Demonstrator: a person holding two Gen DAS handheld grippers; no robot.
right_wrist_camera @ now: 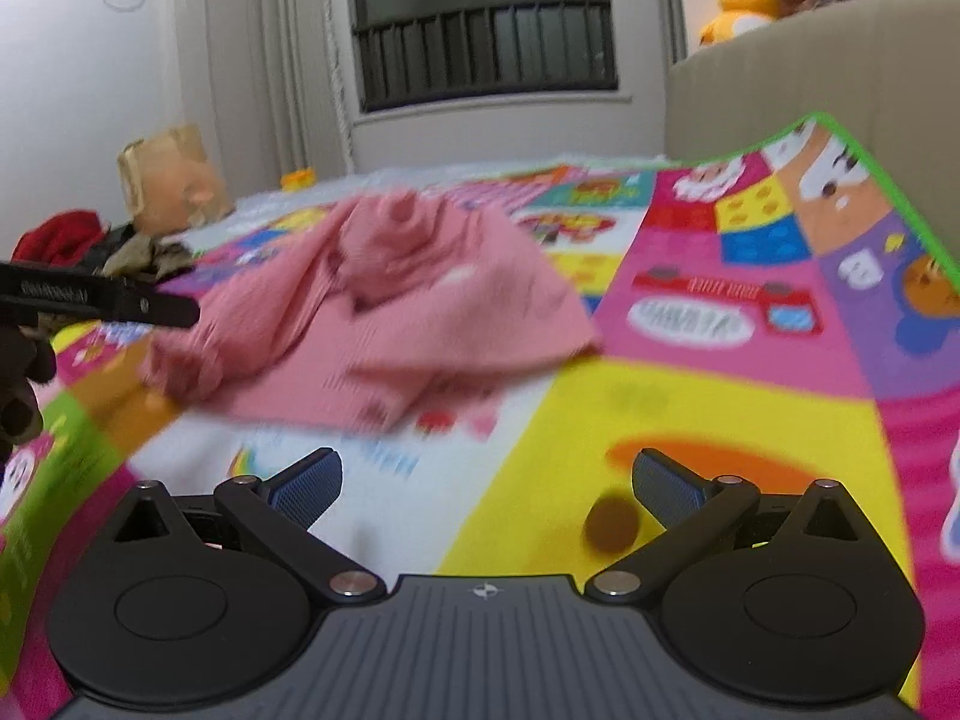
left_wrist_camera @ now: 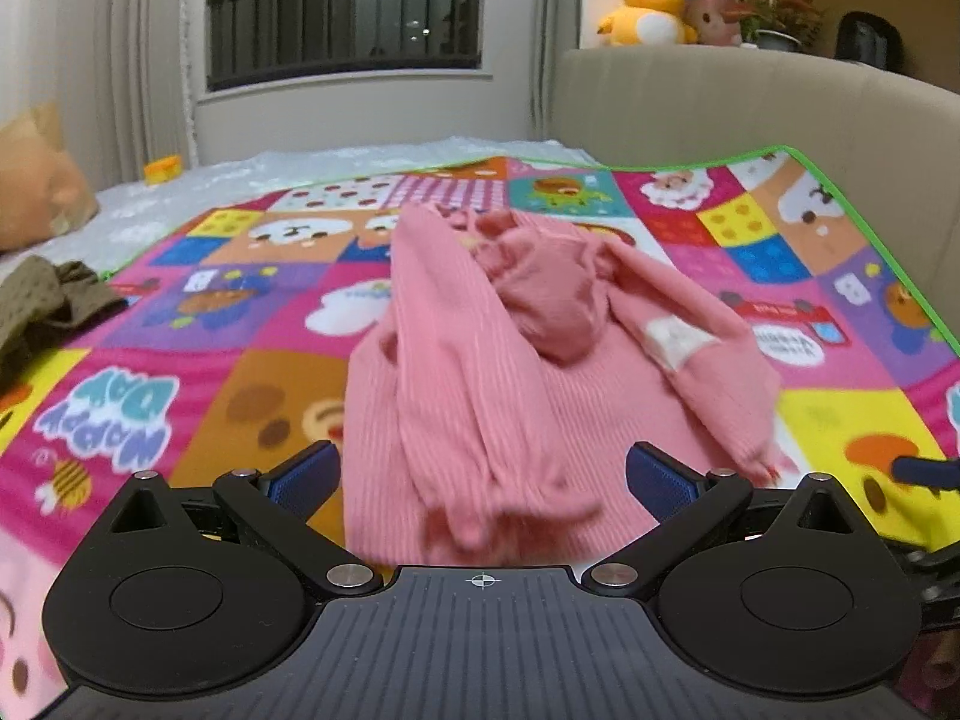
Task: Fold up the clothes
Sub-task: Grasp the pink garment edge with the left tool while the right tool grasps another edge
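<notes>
Both jaws apart, our left gripper (left_wrist_camera: 483, 474) and right gripper (right_wrist_camera: 486, 480) hover over the crumpled pink sweater (left_wrist_camera: 510, 372) mid-mat (left_wrist_camera: 840, 420). We should spread it flat before folding.

Even indoor light, soft shadows. The window (left_wrist_camera: 345, 12) is dark. Motion blur smears the pink garment (right_wrist_camera: 384, 306) in the right view; fisheye bends edges.

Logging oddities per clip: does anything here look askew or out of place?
The pink sweater lies bunched on the mat, sleeves crumpled over the body and a white tag showing, so it may be inside out. Both grippers are open and hold nothing.
</notes>
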